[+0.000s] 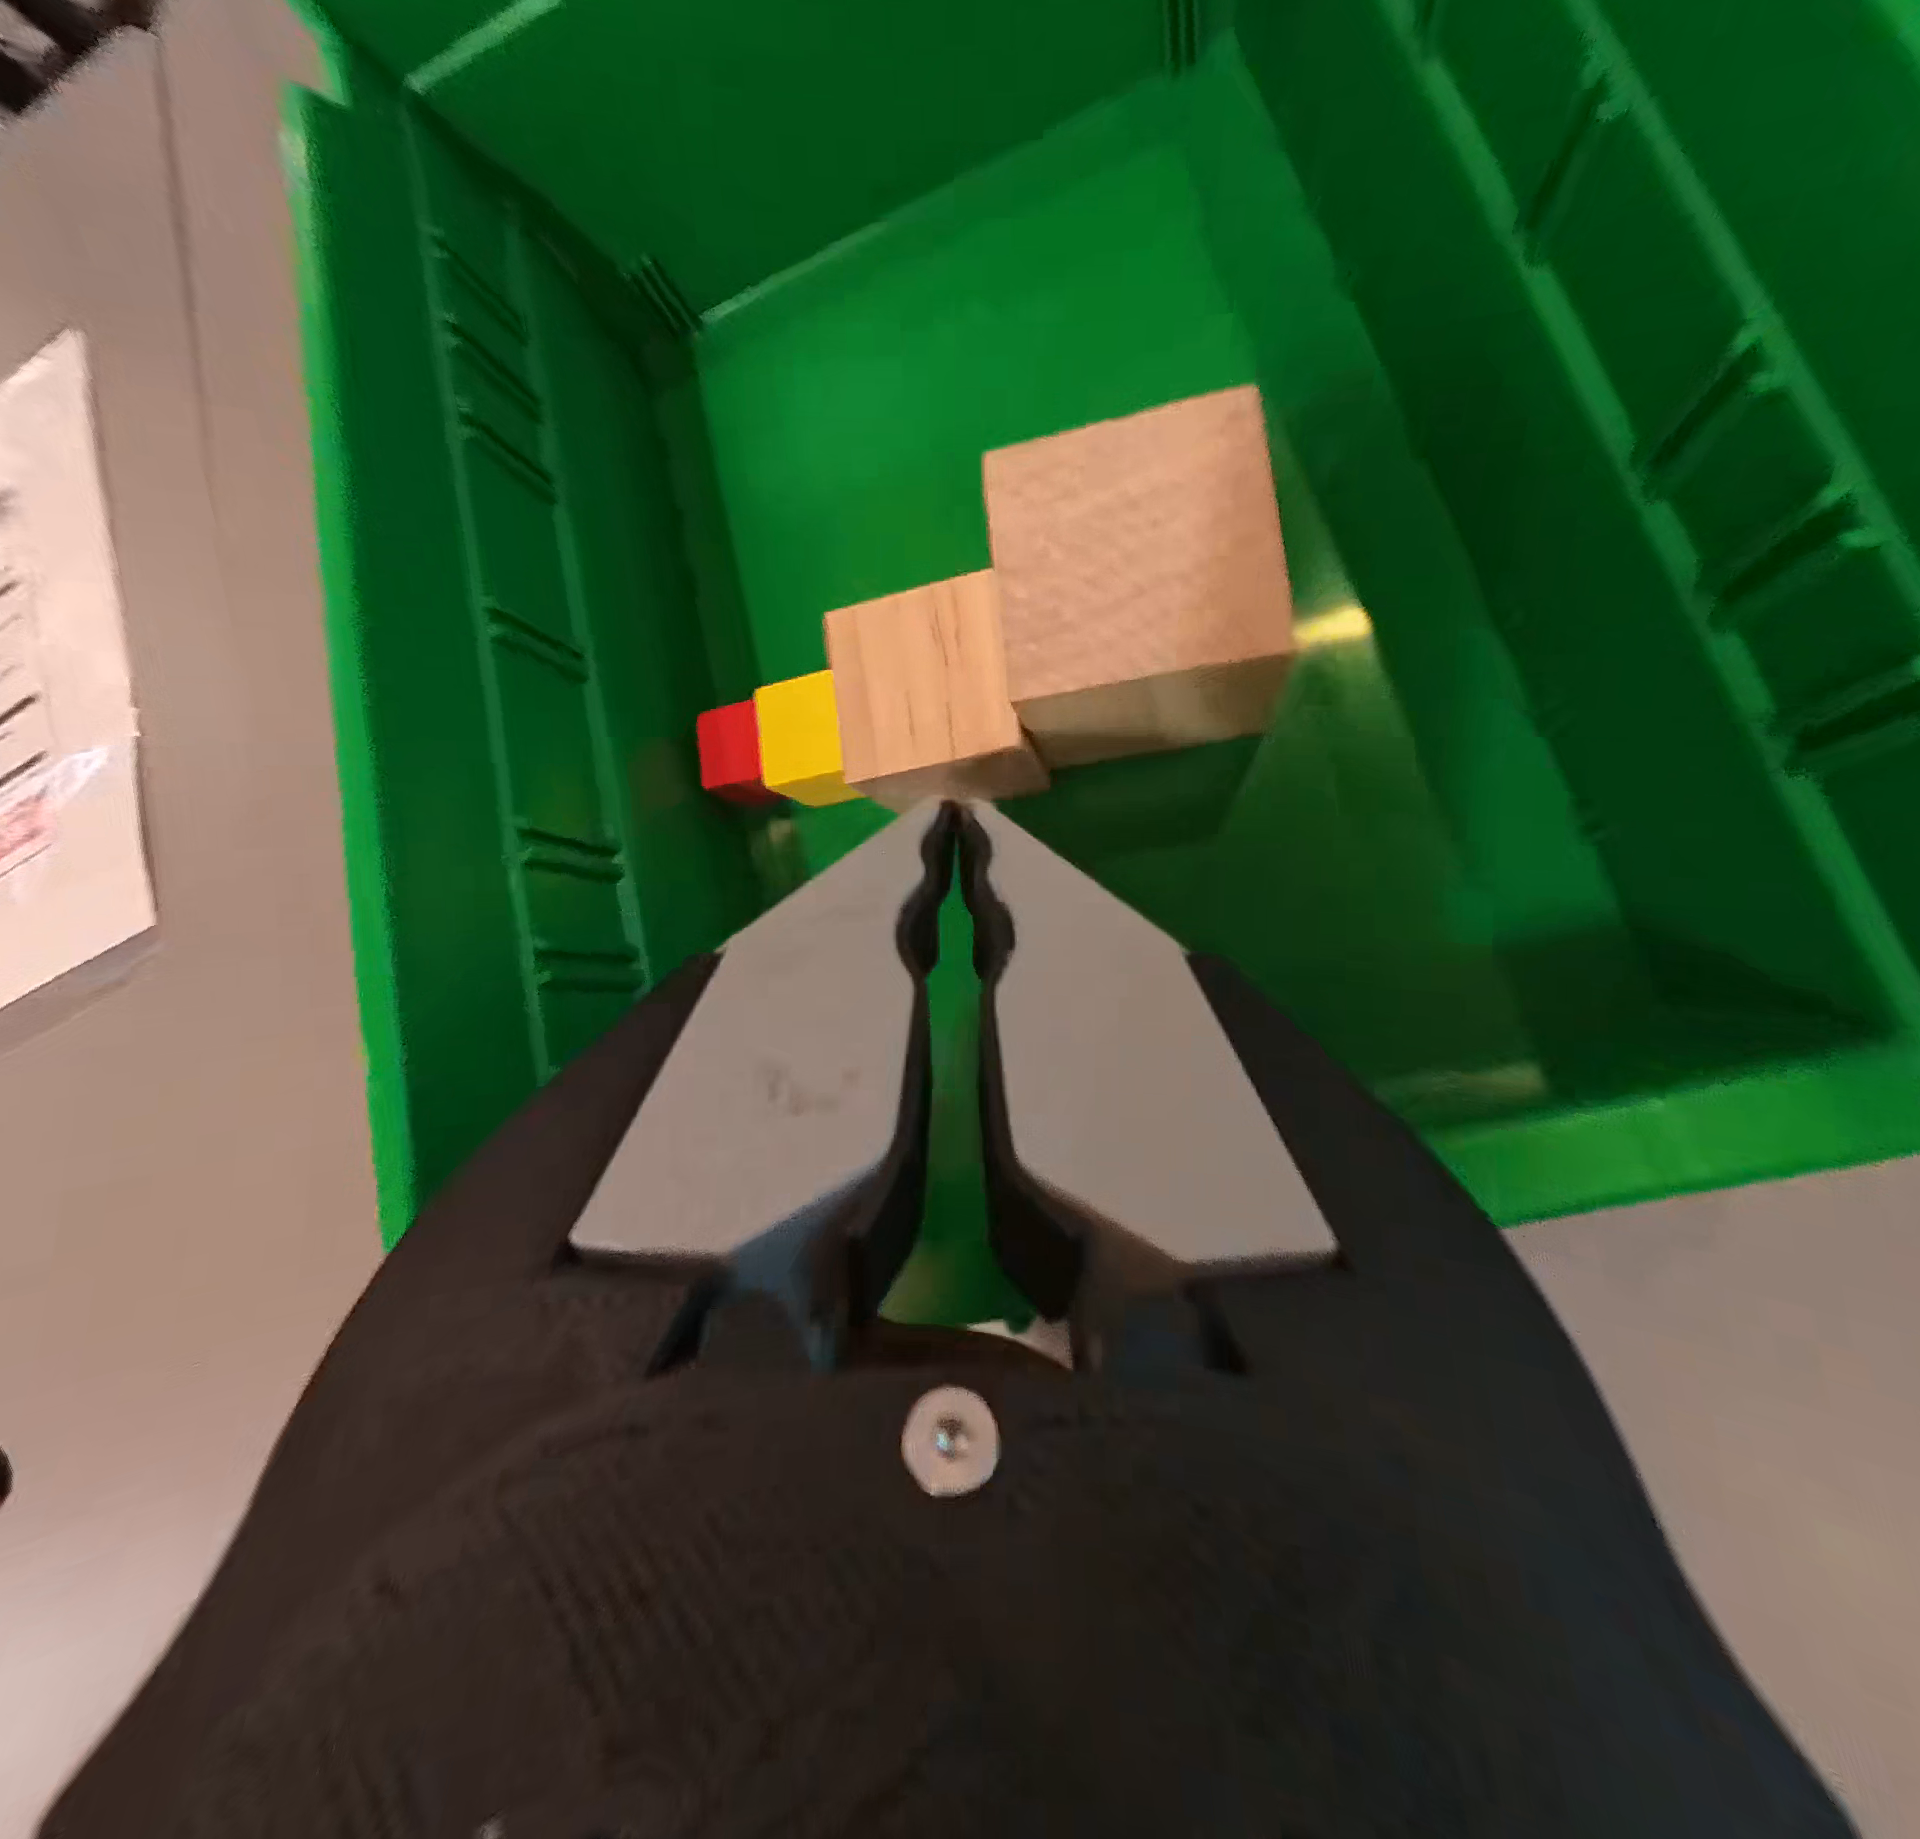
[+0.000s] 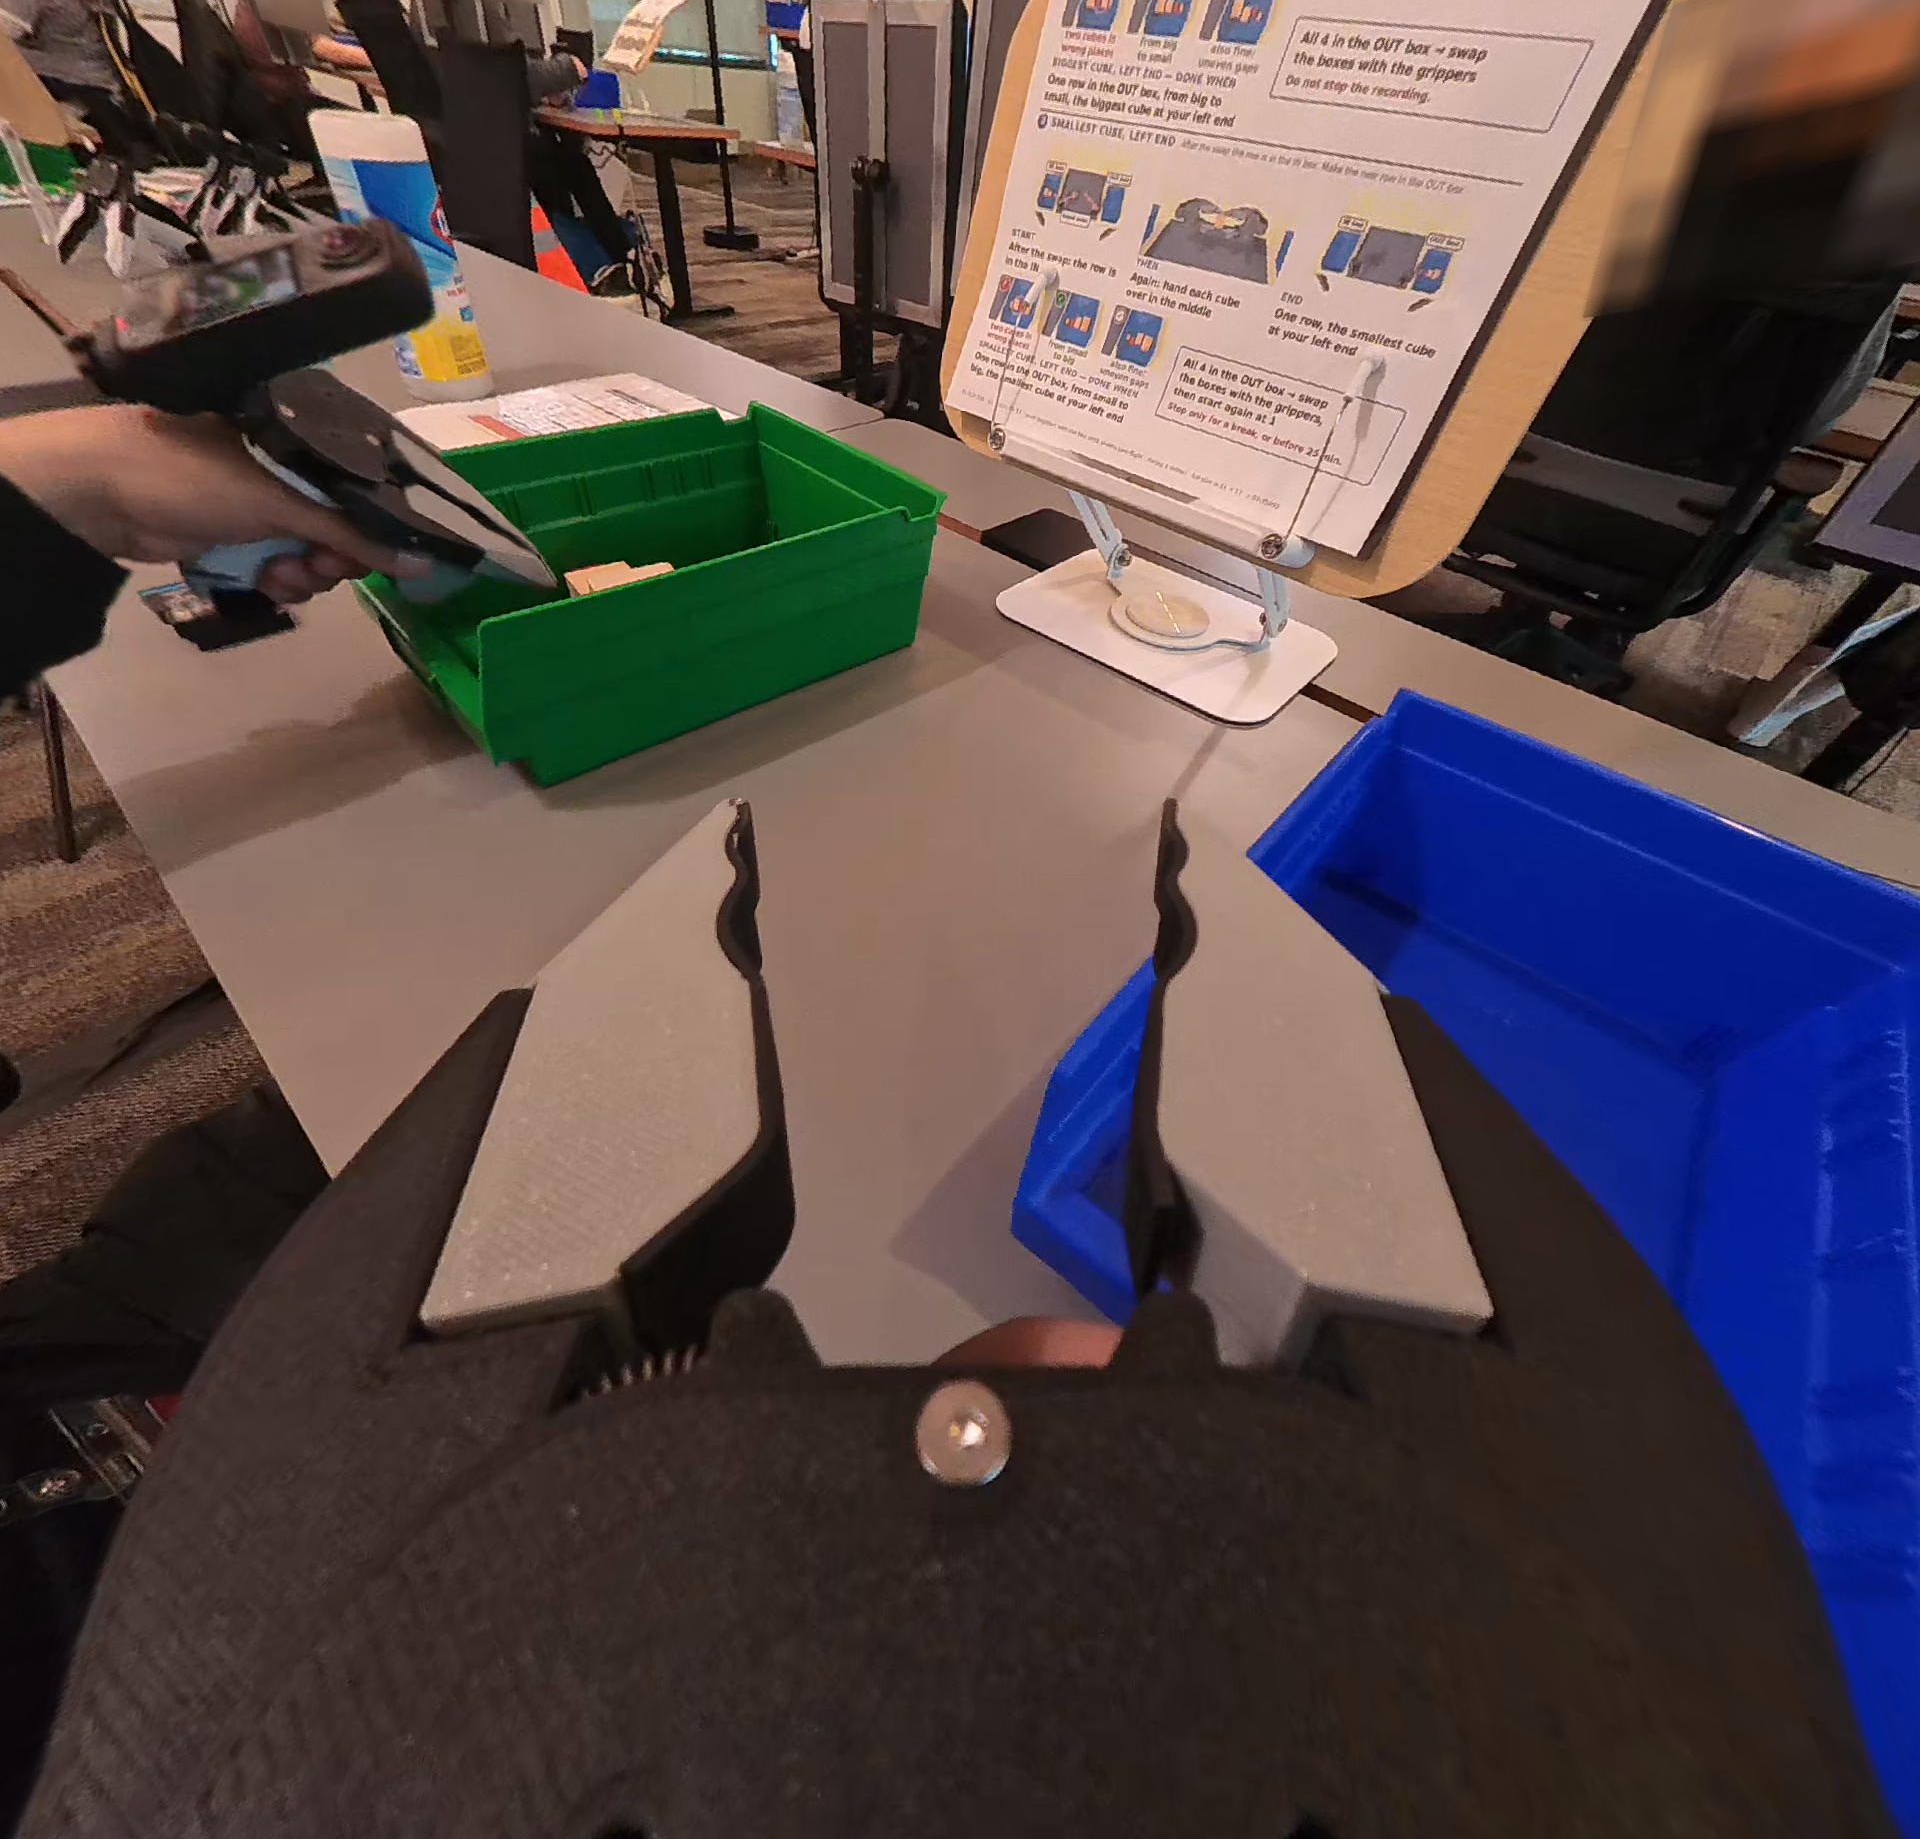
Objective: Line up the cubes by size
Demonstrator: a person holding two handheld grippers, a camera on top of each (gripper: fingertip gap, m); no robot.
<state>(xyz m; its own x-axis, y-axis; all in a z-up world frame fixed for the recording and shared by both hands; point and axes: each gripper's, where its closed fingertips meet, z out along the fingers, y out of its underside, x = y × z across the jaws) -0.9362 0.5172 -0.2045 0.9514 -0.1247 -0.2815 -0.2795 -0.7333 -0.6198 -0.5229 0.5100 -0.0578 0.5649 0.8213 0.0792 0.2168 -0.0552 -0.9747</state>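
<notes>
Inside the green bin (image 1: 810, 231), your left hand-held gripper (image 1: 957, 821), pressed together, noses four touching cubes (image 1: 925, 688) already ranked by size; judge only squaring remains, right hand-held gripper (image 2: 954, 813) spread idle.

Grey table (image 2: 914, 916) with green bin (image 2: 707, 646), blue bin (image 2: 1558, 958), document stand (image 2: 1164, 636) (white base).

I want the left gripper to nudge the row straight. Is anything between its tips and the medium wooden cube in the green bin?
Nothing visible. The left gripper, shut, points straight at the medium plain wooden cube inside the green plastic bin, tips right at its near lower edge.
</notes>
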